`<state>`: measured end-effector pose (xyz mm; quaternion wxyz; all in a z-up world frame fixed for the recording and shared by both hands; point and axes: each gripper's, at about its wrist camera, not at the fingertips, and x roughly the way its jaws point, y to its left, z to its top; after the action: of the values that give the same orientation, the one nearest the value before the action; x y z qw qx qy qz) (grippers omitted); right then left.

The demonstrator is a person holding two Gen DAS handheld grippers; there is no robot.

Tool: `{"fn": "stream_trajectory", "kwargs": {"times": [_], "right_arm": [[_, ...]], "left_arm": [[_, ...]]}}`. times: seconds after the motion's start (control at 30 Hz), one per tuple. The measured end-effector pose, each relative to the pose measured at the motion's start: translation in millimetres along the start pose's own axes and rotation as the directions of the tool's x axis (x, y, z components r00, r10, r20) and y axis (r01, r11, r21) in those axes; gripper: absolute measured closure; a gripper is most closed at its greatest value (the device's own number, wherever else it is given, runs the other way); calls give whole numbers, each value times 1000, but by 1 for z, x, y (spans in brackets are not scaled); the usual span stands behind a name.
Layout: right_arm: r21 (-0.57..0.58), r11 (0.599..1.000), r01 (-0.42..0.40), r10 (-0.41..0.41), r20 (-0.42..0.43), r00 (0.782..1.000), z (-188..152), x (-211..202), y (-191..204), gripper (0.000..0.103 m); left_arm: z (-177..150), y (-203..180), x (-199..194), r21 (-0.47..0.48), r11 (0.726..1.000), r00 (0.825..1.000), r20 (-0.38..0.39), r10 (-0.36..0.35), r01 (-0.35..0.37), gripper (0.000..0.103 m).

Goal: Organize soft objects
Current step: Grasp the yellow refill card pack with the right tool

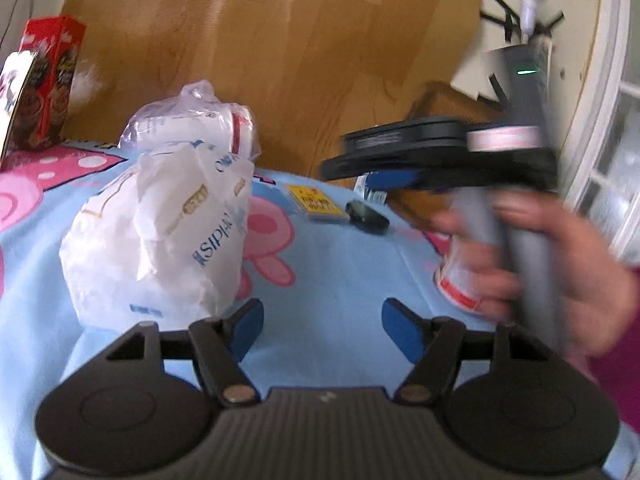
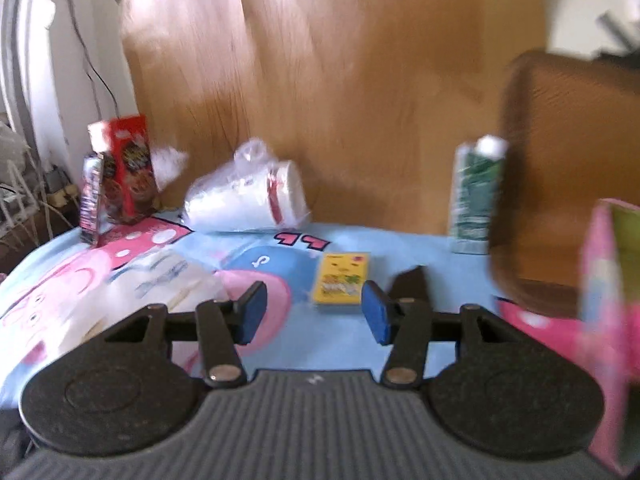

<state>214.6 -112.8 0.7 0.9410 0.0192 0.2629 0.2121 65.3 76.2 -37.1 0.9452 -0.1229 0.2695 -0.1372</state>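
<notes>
white tissue pack (image 1: 160,236) just left of wide-spread, empty left gripper (image 1: 322,322) fingers

Bag (image 1: 160,236) on blanket (image 1: 328,272), cup sleeve (image 2: 248,198) behind it; cereal box (image 2: 128,168) far left, card pack (image 2: 340,282) centre, carton (image 2: 474,196) right.

The left wrist view sits low over the blue cloth (image 1: 320,272), looking along its own fingers toward the wooden wall (image 1: 280,60). A white bag (image 1: 160,240) stands close at its left, and the right gripper (image 1: 396,180) crosses its right side. The right wrist view also sits low over the cloth (image 2: 420,248), facing the same wall (image 2: 340,80) from farther back. Both views share the wrapped cups (image 1: 192,124) (image 2: 248,196), the yellow pack (image 1: 316,200) (image 2: 340,284) and the red box (image 1: 48,88) (image 2: 124,168).
</notes>
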Motion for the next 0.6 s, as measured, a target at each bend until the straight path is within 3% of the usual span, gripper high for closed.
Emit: {"fn": "stream_trajectory", "kwargs": {"times": [0.1, 0.17, 0.27, 0.37, 0.6], "right_arm": [[17, 999, 50, -49, -87, 995, 12, 56, 0, 48], [8, 992, 123, -121, -134, 984, 15, 86, -4, 48], [14, 986, 167, -160, -208, 965, 14, 115, -12, 44], [-14, 986, 165, -165, -193, 967, 11, 112, -8, 45], [-70, 996, 63, -74, -181, 981, -13, 60, 6, 45]], "left_arm": [[0, 5, -5, -32, 999, 1000, 22, -18, 19, 36], [-2, 3, -9, -21, 1000, 999, 45, -20, 21, 36], [-4, -1, -13, 1, 1000, 997, 77, -29, 29, 36], [-3, 1, -16, -8, 999, 995, 93, -40, 41, 36], [-1, 11, -20, -42, 997, 990, 129, -59, 65, 34]]}}
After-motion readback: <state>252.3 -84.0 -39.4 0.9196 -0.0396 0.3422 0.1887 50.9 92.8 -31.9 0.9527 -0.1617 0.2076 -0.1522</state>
